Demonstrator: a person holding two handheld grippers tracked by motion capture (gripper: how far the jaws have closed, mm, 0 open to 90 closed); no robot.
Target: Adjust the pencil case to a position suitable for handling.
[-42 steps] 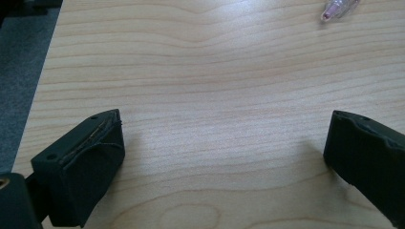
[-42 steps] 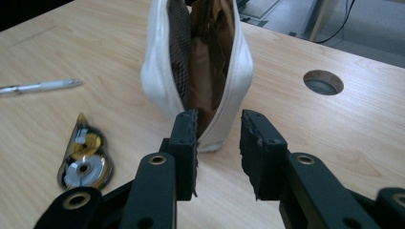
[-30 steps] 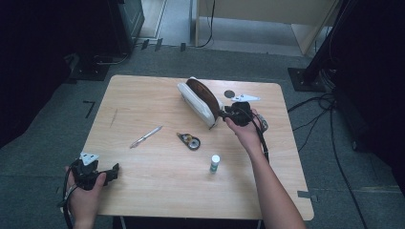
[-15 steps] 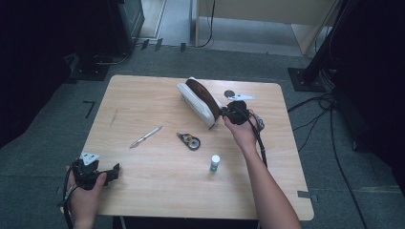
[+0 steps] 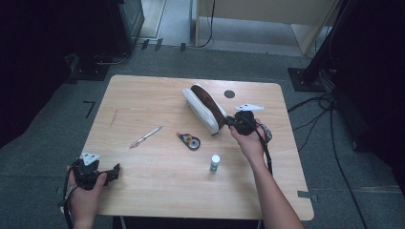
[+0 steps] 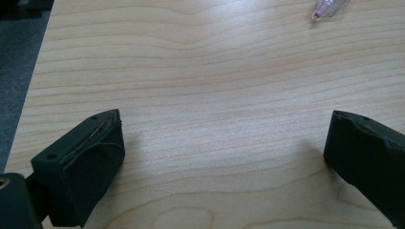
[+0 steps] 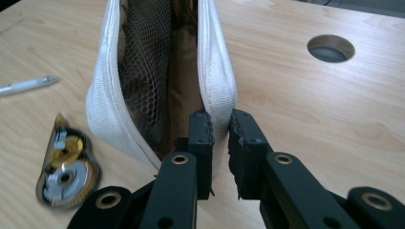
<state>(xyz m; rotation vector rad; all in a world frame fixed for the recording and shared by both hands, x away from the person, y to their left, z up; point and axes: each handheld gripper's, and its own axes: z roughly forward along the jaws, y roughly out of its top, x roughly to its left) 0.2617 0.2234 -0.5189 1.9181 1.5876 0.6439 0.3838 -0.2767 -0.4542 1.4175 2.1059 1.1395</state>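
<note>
1. Jaws of right gripper (image 7: 218, 125) pinching one white wall of the open pencil pouch (image 7: 157, 71) at its near end; just closed onto the fabric edge, brown lining and mesh pocket visible inside.
2. Jaws of left gripper (image 6: 224, 143) spread wide over bare wood, nothing between them; held low at the near left corner of the table (image 5: 143, 95).
3. Pouch position, high view: right of centre toward the far edge, long axis running diagonally from far-left to near-right, near end meeting the right gripper (image 5: 237, 122).
4. Loose items: pen (image 5: 145, 137) left of centre, correction tape dispenser (image 5: 190, 141) just beside the pouch's near end, small green-capped bottle (image 5: 215, 163) nearer the person.
5. Judged next move: pouch mouth held open by the right hand; pen closest to the left gripper (image 5: 98, 172), pouch opening facing up.
</note>
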